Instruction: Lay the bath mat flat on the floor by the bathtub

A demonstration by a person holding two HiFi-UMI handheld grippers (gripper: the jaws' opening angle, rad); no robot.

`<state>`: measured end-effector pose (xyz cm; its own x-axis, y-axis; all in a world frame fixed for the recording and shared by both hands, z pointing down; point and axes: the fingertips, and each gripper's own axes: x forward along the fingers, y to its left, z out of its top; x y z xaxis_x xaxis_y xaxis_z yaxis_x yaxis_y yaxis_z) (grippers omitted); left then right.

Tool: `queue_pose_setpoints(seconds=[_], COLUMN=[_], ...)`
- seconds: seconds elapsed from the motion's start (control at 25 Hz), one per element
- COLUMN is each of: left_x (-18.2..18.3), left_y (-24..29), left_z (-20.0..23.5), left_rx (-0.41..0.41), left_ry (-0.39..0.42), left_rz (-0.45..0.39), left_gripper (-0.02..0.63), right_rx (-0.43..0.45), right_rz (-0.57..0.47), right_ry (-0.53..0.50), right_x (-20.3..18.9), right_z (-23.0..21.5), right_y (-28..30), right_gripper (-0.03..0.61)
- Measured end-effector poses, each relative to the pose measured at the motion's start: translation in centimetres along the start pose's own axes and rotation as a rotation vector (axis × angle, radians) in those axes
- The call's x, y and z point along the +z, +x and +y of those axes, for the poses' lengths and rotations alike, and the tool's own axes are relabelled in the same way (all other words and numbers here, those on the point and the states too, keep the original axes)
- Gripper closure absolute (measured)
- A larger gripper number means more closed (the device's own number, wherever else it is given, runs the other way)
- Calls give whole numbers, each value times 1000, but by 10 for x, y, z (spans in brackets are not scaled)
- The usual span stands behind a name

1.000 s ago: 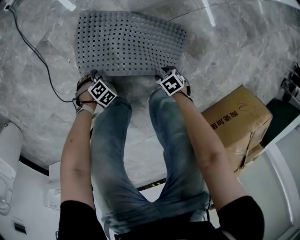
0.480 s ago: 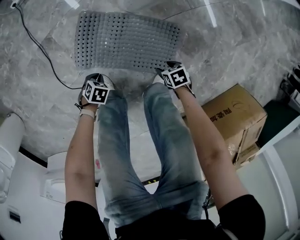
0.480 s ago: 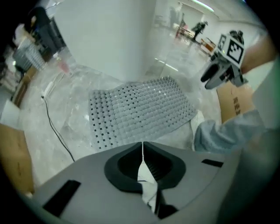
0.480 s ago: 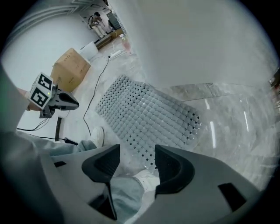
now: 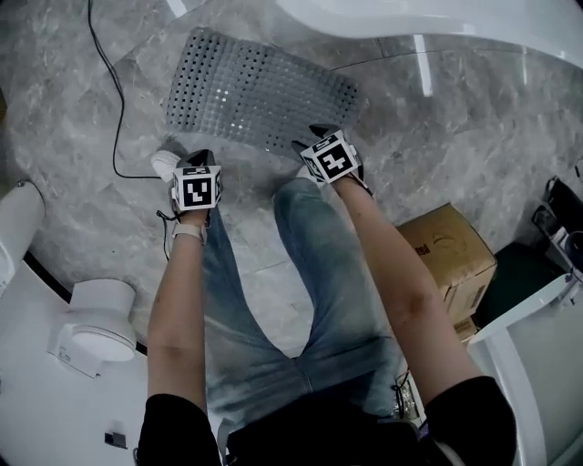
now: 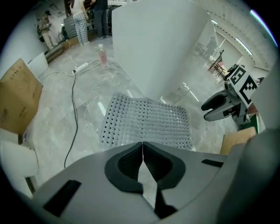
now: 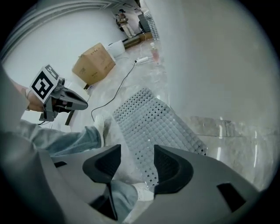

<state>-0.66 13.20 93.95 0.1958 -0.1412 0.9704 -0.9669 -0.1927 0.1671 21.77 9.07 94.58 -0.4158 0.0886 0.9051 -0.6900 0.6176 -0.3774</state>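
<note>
- Bath mat (image 5: 260, 96): lies flat on the floor (image 5: 437, 136), just beside the bathtub (image 5: 428, 18); placement looks complete.
- Left gripper (image 6: 142, 153): jaws together, empty, clear of the mat's near edge.
- Right gripper (image 7: 133, 164): jaws wide, closing on nothing, likely because the mat needs no further hold.

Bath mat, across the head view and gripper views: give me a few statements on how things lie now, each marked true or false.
The grey perforated rubber bath mat lies flat on the grey marble floor. True.
The left claw grips the mat's edge. False: it is shut on nothing, clear of the mat.
A brown cardboard box stands on the mat. False: it stands on the floor, apart from the mat.
A thin black cable runs across the floor beside the mat. True.
</note>
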Motion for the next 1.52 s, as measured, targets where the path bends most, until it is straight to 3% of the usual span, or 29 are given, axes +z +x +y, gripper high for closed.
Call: queue_pose_setpoints(seconds=[0.2, 0.36, 0.6, 0.8, 1.0, 1.12, 1.32, 1.52], left_x=[3, 6, -11, -2, 8, 1, -10, -16], left_y=[8, 34, 60, 67, 81, 102, 164, 218], left_z=[63, 128, 190, 218, 240, 248, 255, 250], left_rx=[66, 87, -16, -139, -235, -240, -218, -192], left_ry=[-6, -37, -29, 16, -88, -156, -176, -114], left_rz=[-12, 3, 74, 65, 48, 48, 61, 65], left_gripper=[583, 480, 406, 334, 321, 321, 321, 336], right_rx=[15, 6, -28, -71, -68, -52, -30, -7], right_rz=[-64, -138, -148, -184, -227, -242, -246, -150], right_ry=[18, 115, 247, 293, 291, 271, 239, 113], right_x=[50, 88, 127, 172, 215, 224, 217, 186], right_z=[15, 35, 78, 116, 124, 118, 96, 73], right_y=[7, 21, 49, 66, 87, 107, 145, 171], right_gripper=[318, 327, 341, 379, 380, 385, 388, 390])
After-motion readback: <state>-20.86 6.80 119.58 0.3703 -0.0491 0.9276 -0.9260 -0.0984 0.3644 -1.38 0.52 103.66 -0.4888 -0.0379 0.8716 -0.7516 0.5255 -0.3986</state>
